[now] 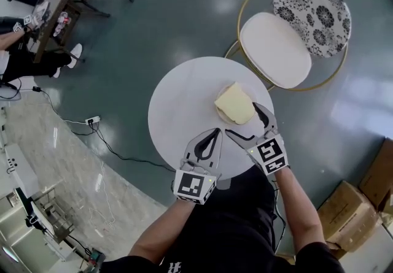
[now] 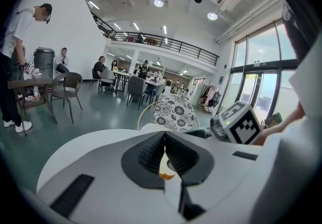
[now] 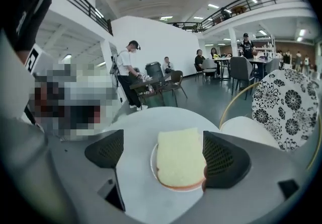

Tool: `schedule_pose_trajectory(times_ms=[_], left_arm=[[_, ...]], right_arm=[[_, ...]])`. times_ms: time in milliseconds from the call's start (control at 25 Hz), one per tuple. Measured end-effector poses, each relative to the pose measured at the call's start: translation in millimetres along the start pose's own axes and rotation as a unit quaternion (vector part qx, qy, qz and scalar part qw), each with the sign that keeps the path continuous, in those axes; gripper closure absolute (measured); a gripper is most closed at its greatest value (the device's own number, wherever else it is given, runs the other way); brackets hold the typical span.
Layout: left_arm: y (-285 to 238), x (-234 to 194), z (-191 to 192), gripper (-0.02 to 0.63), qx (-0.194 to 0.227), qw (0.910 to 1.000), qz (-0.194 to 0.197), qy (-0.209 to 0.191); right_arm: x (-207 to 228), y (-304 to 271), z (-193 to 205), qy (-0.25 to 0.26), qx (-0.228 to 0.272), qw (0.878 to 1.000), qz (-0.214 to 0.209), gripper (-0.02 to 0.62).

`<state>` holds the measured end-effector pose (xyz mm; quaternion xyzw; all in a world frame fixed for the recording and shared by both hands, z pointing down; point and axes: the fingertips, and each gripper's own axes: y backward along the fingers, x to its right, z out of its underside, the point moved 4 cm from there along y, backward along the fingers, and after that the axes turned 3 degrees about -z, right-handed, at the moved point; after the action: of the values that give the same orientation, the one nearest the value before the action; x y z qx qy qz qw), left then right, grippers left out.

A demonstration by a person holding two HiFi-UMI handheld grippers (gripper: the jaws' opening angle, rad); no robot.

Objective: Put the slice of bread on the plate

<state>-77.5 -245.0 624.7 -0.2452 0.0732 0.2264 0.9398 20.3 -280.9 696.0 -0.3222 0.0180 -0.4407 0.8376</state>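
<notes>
A pale yellow slice of bread point(image 1: 234, 103) lies on a small plate point(image 1: 221, 117) at the right side of the round white table point(image 1: 175, 106). In the right gripper view the bread point(image 3: 179, 156) covers most of the plate point(image 3: 153, 165). My right gripper point(image 1: 249, 123) is open, low over the table, one jaw on each side of the slice's near end; the right pad point(image 3: 224, 160) sits against the bread's edge. My left gripper point(image 1: 214, 133) is shut on nothing, just left of the right one, near the table's front edge. Its pads point(image 2: 151, 151) meet at the tips.
A gold-framed chair point(image 1: 276, 49) with a white seat and a floral back cushion point(image 1: 312, 14) stands just behind the table. Cardboard boxes point(image 1: 359, 201) sit at the lower right. A cable and power strip point(image 1: 92, 121) lie on the floor to the left. People stand and sit farther off.
</notes>
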Motion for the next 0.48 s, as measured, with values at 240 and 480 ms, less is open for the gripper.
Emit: schedule_pose_trajectory(times_ms=[240,480], left_arm=[[29,18,-34,0.598,0.006,0.9998,0.003,-0.020],[61,27,-68,0.598,0.018,0.9994,0.004,-0.028]], right_arm=[[-37,46,-52,-0.032,0.054,0.997,-0.035,0.151],[-56,85,-96,-0.047,0.097,0.994,-0.027,0.284]])
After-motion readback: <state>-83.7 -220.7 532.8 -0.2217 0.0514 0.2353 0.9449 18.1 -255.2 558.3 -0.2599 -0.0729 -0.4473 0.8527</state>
